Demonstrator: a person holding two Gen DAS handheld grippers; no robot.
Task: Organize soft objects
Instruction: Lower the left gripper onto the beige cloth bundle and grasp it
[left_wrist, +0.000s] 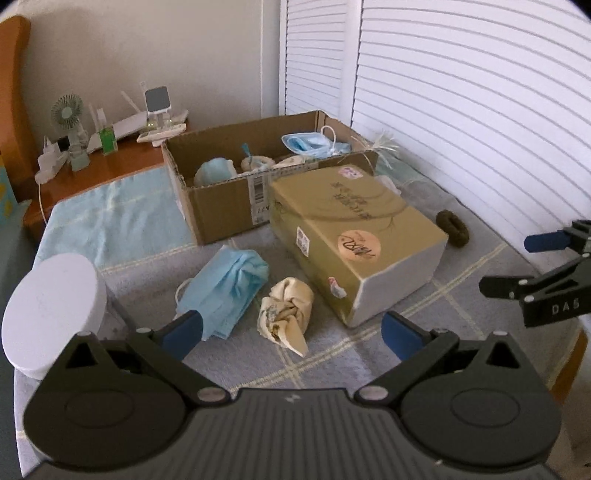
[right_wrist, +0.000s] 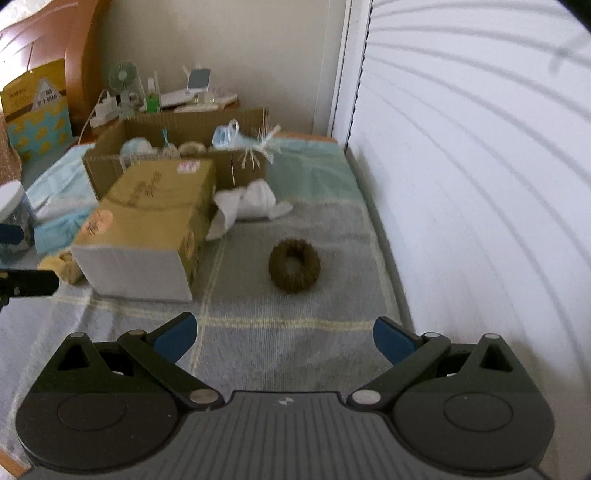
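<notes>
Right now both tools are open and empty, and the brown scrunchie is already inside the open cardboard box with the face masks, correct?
Not quite. Both the left tool and right tool are open and empty, but the right wrist view shows the brown scrunchie lying on the checked blanket, outside the open cardboard box.

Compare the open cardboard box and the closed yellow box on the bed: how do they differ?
The cardboard box is plain brown and open on top, with masks and small soft items inside; the yellow box is closed, so its contents are hidden. The cardboard box carries a barcode label, while the yellow box bears round stickers and has a white end face. The cardboard box sits farther back; the yellow box lies nearer, in front. Both rest on the blanket.
</notes>
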